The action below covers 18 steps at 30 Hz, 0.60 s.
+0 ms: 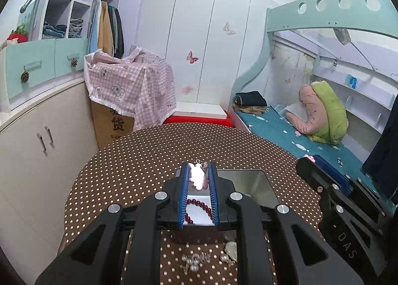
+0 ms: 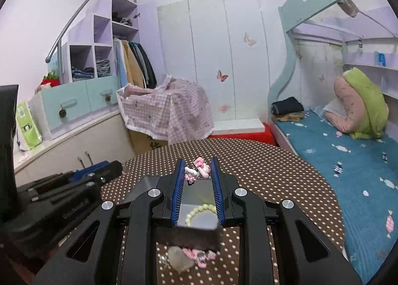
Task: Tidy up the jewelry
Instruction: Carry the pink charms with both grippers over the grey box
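Mid-sorting: left tongs (image 1: 198,175) nipped on pink charm (image 1: 197,177), right tongs (image 2: 197,173) on kitty charm (image 2: 196,173), probably above box (image 2: 199,217). Next: lower, release.

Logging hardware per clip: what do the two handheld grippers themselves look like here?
Both match: the left gripper and right gripper have matte black angular linkage arms with triangular cut-outs, round silver pivot bolts, and straight fingers faced with ribbed blue pads. The right gripper's body shows white "DAS" lettering. No cables or sleeves are visible.
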Available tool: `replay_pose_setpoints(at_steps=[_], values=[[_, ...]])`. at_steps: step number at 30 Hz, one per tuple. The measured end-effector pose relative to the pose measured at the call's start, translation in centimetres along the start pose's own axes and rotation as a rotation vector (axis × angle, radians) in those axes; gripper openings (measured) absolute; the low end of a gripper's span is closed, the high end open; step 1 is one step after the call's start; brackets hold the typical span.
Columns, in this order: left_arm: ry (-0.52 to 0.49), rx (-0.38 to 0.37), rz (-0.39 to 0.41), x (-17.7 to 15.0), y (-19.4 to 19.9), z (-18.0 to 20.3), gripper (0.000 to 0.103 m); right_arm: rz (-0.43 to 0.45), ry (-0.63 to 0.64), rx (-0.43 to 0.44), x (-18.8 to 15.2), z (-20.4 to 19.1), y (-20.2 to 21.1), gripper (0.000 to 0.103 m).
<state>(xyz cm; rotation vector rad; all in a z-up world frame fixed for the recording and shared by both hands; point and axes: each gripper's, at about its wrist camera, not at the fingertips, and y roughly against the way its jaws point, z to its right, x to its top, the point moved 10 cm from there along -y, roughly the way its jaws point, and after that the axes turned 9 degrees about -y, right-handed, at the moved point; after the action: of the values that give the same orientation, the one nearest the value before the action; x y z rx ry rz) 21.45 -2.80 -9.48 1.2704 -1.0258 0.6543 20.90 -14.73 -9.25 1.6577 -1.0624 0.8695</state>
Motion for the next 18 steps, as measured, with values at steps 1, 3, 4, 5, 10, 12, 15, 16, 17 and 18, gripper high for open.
replay_pose_setpoints(at_steps=[1,3,4,5,10,12,15,16,17,18], values=[[0.0,-0.004,-0.005,-0.2,-0.4,-0.1,0.014,-0.015,0.0,-0.005,0.0,0.0,-0.7,0.022],[-0.002,-0.003,-0.025,-0.4,-1.2,-0.2,0.014,-0.031,0.0,-0.004,-0.2,-0.1,-1.6,0.022],[-0.007,-0.008,-0.031,-0.5,-1.6,-0.3,0.014,-0.047,0.002,-0.004,-0.4,-0.1,-2.1,0.022],[-0.012,-0.014,-0.037,-0.7,-2.0,-0.2,0.014,-0.057,0.003,-0.01,-0.5,-0.1,-2.4,0.022],[-0.036,-0.038,-0.07,-1.7,-3.5,0.1,0.014,-0.111,0.004,-0.006,-1.4,-0.3,-3.9,0.022],[-0.035,-0.05,-0.083,-2.1,-3.9,0.1,0.014,-0.121,0.012,-0.007,-1.8,-0.2,-4.1,0.022],[-0.059,-0.04,-0.099,-2.3,-4.3,0.1,0.015,-0.136,0.011,0.007,-2.2,-0.3,-4.3,0.024],[-0.069,-0.029,-0.107,-2.5,-4.5,0.0,0.015,-0.138,0.012,0.01,-2.2,-0.3,-4.3,0.024],[-0.073,-0.028,-0.111,-2.6,-4.6,0.0,0.015,-0.139,0.017,0.016,-2.3,-0.5,-4.3,0.025],[-0.079,-0.025,-0.12,-2.8,-4.7,0.1,0.017,-0.141,0.021,0.017,-2.3,-0.6,-4.3,0.034]])
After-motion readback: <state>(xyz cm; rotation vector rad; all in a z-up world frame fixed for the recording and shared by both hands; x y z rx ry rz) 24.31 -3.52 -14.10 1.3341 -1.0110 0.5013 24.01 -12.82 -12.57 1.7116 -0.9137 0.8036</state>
